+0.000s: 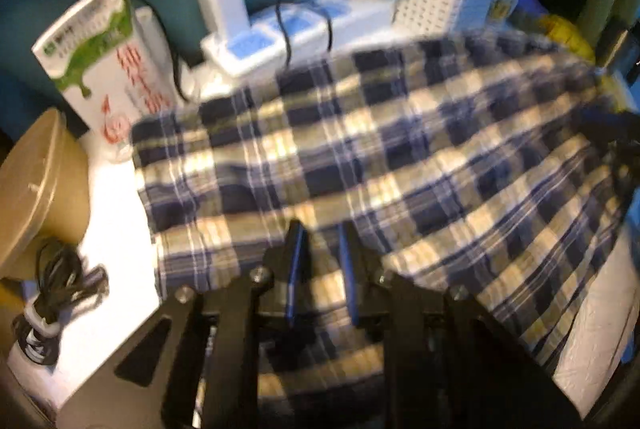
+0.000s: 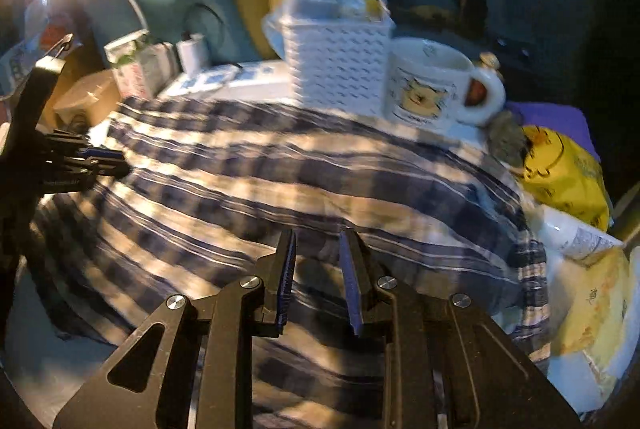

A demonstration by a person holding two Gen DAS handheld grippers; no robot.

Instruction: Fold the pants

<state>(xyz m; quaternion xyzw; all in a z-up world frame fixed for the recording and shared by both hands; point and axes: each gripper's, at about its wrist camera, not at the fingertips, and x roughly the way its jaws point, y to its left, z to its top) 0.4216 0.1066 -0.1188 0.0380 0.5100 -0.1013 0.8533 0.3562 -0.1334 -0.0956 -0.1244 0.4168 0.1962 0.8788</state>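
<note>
Fingers [image 2: 352,277] parted over pants [image 2: 280,181]; basket [image 2: 340,69] holds packets, seemingly.

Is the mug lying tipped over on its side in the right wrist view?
No: the mug stands upright with its open rim facing up, beside the white basket, just past the far edge of the plaid pants.

Home setting, cluttered small table under lamp light. Around white lattice basket [image 2: 340,69]: cartoon mug [image 2: 436,85] touching at right, power strip [image 1: 296,29] with plugged charger at left, milk carton [image 1: 106,57] farther left.
</note>
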